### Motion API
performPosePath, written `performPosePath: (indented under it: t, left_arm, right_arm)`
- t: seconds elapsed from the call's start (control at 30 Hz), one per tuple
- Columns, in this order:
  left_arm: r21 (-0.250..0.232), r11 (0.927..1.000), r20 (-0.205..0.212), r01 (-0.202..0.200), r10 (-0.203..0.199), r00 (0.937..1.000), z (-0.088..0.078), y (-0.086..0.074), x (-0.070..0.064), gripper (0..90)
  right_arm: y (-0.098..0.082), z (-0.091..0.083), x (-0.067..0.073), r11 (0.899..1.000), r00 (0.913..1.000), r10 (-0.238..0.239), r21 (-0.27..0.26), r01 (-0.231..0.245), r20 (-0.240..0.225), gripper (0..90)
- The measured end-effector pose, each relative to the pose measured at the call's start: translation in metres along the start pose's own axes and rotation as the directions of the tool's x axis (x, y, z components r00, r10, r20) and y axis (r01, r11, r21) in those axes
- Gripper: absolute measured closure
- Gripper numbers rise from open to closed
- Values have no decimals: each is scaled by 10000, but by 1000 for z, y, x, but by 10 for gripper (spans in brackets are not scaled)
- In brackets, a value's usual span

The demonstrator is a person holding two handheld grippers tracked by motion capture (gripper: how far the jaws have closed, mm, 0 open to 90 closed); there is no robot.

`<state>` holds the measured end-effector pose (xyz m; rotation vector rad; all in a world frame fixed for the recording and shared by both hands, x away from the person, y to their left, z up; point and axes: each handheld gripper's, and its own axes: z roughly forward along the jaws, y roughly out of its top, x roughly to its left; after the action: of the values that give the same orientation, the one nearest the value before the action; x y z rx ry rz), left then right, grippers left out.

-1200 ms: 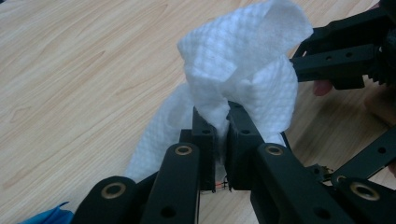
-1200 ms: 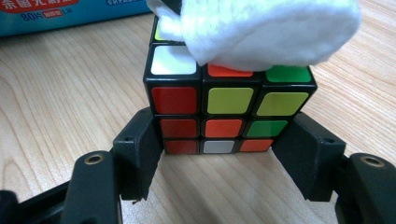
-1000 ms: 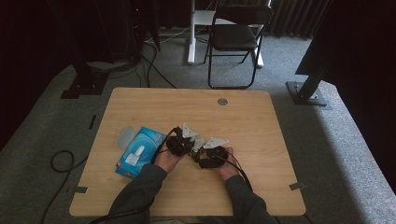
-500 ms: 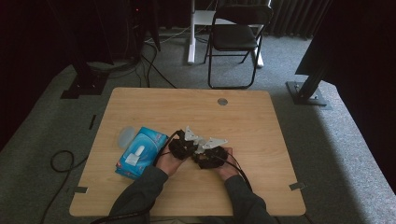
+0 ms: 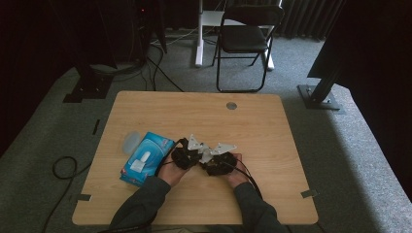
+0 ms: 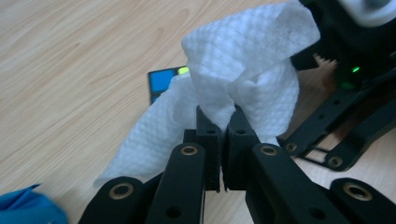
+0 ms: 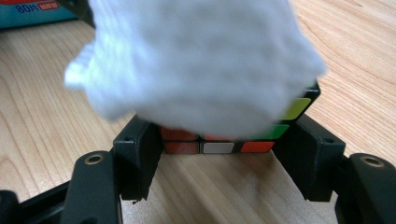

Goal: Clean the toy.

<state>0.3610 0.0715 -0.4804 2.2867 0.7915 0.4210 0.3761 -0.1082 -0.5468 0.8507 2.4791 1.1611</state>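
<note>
My left gripper (image 6: 219,119) is shut on a bunched white wipe (image 6: 243,60). The wipe drapes over a colour puzzle cube (image 6: 161,81), of which a blue tile peeks out behind it. My right gripper (image 7: 224,154) is shut on that cube (image 7: 219,147), one pad on each side, with the cube resting on the wooden table. The wipe (image 7: 196,60) covers the cube's top in the right gripper view. From above, the left gripper (image 5: 187,155) and the right gripper (image 5: 218,162) meet nose to nose at the table's middle front.
A blue pack of wipes (image 5: 145,156) lies just left of the left hand, with a clear round lid (image 5: 130,141) beside it. The table (image 5: 194,111) has a grommet (image 5: 231,105) at the back. A folding chair (image 5: 245,39) stands beyond the table.
</note>
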Motion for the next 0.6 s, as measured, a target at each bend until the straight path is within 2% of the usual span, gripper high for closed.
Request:
performPosePath:
  t: [0.13, 0.3, 0.43, 0.6]
  left_arm:
    - [73, 9997, -429, 249, -246, 9988, 0, -1, 9, 881]
    - [-148, 9975, -535, 698, -705, 9961, 3, 0, 18, 881]
    - [-184, 9969, -666, 764, -774, 9948, 8, 5, 20, 881]
    - [-209, 9970, -608, 742, -753, 9953, 14, 11, 16, 881]
  right_arm:
    - [0, 0, 0, 10000, 10000, 52, -21, -52, -6, 341]
    - [0, 0, -1, 9997, 9997, 221, -38, -221, 142, 342]
    - [0, 0, 0, 9999, 9997, 147, -12, -147, 205, 342]
    - [0, 0, 0, 10000, 9999, -20, -4, 20, 128, 342]
